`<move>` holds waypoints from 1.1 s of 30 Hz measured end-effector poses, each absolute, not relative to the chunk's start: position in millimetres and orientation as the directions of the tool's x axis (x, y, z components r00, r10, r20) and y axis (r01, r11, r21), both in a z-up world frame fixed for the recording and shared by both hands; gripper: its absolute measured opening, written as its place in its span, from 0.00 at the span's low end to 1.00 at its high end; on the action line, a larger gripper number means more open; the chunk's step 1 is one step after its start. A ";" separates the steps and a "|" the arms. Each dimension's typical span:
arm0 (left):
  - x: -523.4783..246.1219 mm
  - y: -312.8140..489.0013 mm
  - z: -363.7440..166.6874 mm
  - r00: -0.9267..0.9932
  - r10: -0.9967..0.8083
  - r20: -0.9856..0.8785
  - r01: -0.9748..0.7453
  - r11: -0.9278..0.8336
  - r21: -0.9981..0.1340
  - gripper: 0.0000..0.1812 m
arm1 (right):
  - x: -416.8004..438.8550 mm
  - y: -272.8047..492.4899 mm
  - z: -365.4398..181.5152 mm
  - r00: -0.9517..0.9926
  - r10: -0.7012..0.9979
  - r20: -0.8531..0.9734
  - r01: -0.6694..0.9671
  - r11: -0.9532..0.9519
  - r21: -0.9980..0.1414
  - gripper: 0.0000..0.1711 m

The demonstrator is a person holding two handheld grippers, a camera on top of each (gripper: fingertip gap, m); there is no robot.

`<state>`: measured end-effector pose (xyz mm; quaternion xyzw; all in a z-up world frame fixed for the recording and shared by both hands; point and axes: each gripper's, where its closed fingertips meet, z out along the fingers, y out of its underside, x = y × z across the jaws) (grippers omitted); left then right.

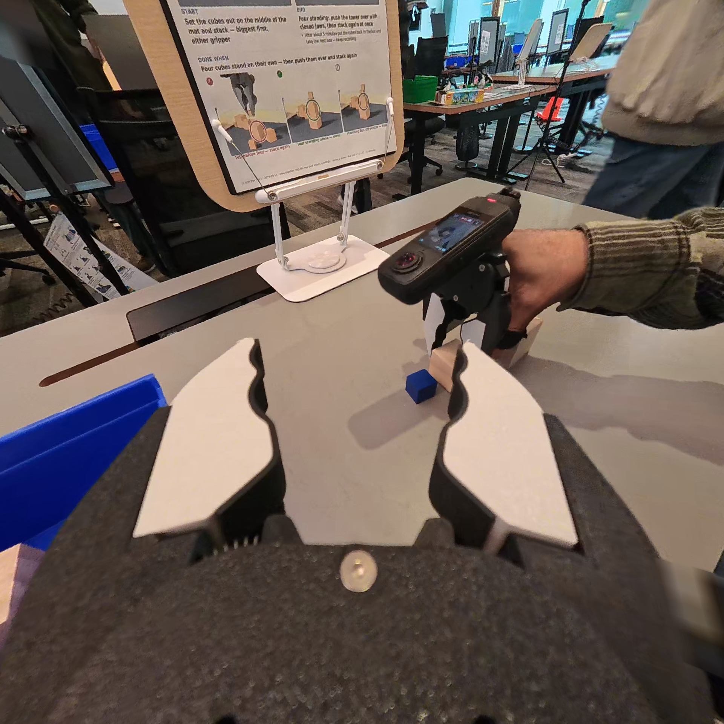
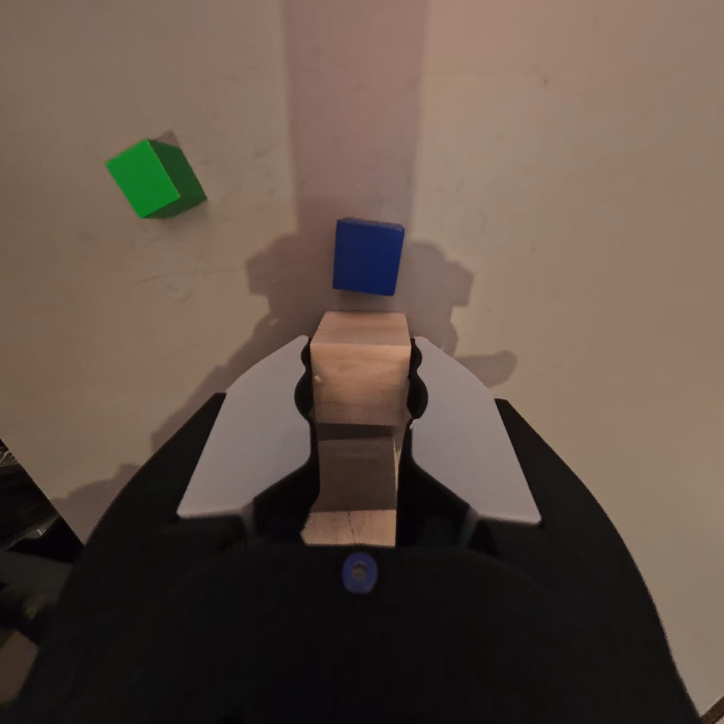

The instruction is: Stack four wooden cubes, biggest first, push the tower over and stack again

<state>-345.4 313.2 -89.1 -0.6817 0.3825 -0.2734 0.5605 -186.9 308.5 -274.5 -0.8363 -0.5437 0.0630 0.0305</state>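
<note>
The right hand-held gripper (image 2: 360, 376) is clamping a plain wooden cube (image 2: 358, 386) just above a bigger wooden cube (image 2: 352, 525) on the table (image 2: 548, 196) — the blue cube (image 2: 367, 256) is lying just beyond, the green cube (image 2: 154, 178) well apart. The left hand-held gripper (image 1: 358, 386) is hanging wide and empty beside a blue bin (image 1: 74, 442); a sign stand (image 1: 321, 266) is standing behind.

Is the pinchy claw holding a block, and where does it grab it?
Yes: the right gripper pinches a plain wooden cube by its two opposite sides. The left gripper holds nothing.
</note>
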 end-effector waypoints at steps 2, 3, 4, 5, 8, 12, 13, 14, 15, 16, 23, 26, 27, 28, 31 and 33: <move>-346.0 313.0 -88.0 0.558 -0.828 -0.058 -0.212 -0.076 -0.974 0.50 | -188.0 309.9 -269.0 0.394 0.917 -0.059 0.907 -0.399 -0.135 0.26; -346.4 313.1 -87.7 0.560 -0.827 -0.058 -0.211 -0.074 -0.975 0.50 | -189.3 309.9 -263.5 0.386 0.921 -0.056 0.908 -0.390 -0.151 0.26; -346.8 313.2 -87.6 0.561 -0.825 -0.060 -0.211 -0.073 -0.975 0.50 | -190.4 310.3 -256.0 0.383 0.923 -0.049 0.906 -0.385 -0.173 0.26; -347.2 313.6 -87.7 0.563 -0.824 -0.061 -0.212 -0.073 -0.975 0.50 | -190.4 311.2 -247.1 0.382 0.923 -0.039 0.904 -0.383 -0.192 0.26; -347.0 313.3 -89.4 0.559 -0.827 -0.056 -0.215 -0.079 -0.973 0.49 | -183.0 309.3 -218.2 0.367 0.930 -0.003 0.905 -0.358 -0.230 0.26; -345.7 312.2 -89.3 0.553 -0.831 -0.056 -0.216 -0.078 -0.973 0.49 | -157.6 295.4 -191.7 0.351 0.936 0.023 0.915 -0.338 -0.219 0.26; -345.2 311.8 -89.3 0.551 -0.833 -0.055 -0.215 -0.078 -0.973 0.49 | -149.9 291.3 -187.8 0.346 0.938 0.029 0.919 -0.333 -0.213 0.26; -344.4 311.2 -89.5 0.547 -0.835 -0.052 -0.214 -0.080 -0.973 0.49 | -142.1 286.4 -185.2 0.344 0.938 0.027 0.921 -0.332 -0.205 0.26; -343.3 310.5 -89.9 0.542 -0.839 -0.048 -0.215 -0.083 -0.973 0.49 | -134.6 281.3 -184.0 0.338 0.941 0.023 0.925 -0.327 -0.195 0.26; -341.9 309.6 -90.6 0.537 -0.843 -0.046 -0.216 -0.085 -0.973 0.49 | -127.5 277.5 -183.7 0.328 0.944 0.028 0.930 -0.317 -0.187 0.26; -329.3 304.7 -97.9 0.511 -0.857 -0.064 -0.259 -0.082 -0.962 0.48 | -105.4 263.8 -197.1 0.323 0.946 0.003 0.932 -0.318 -0.173 0.26; -326.6 303.3 -100.3 0.506 -0.859 -0.076 -0.275 -0.078 -0.958 0.48 | -104.7 263.5 -205.6 0.305 0.952 -0.002 0.942 -0.302 -0.146 0.26; -326.2 303.2 -101.3 0.505 -0.860 -0.077 -0.281 -0.079 -0.957 0.48 | -104.7 264.2 -208.1 0.304 0.953 -0.004 0.944 -0.301 -0.136 0.26; -325.9 303.2 -102.2 0.503 -0.861 -0.077 -0.285 -0.081 -0.955 0.48 | -104.9 264.5 -210.4 0.301 0.954 -0.008 0.946 -0.299 -0.127 0.26; -326.0 303.6 -104.1 0.499 -0.863 -0.080 -0.292 -0.081 -0.953 0.47 | -105.3 265.8 -214.8 0.296 0.955 -0.017 0.949 -0.296 -0.107 0.26; -326.7 304.6 -104.7 0.501 -0.862 -0.080 -0.293 -0.082 -0.953 0.47 | -106.1 266.6 -217.0 0.295 0.955 -0.023 0.950 -0.295 -0.101 0.26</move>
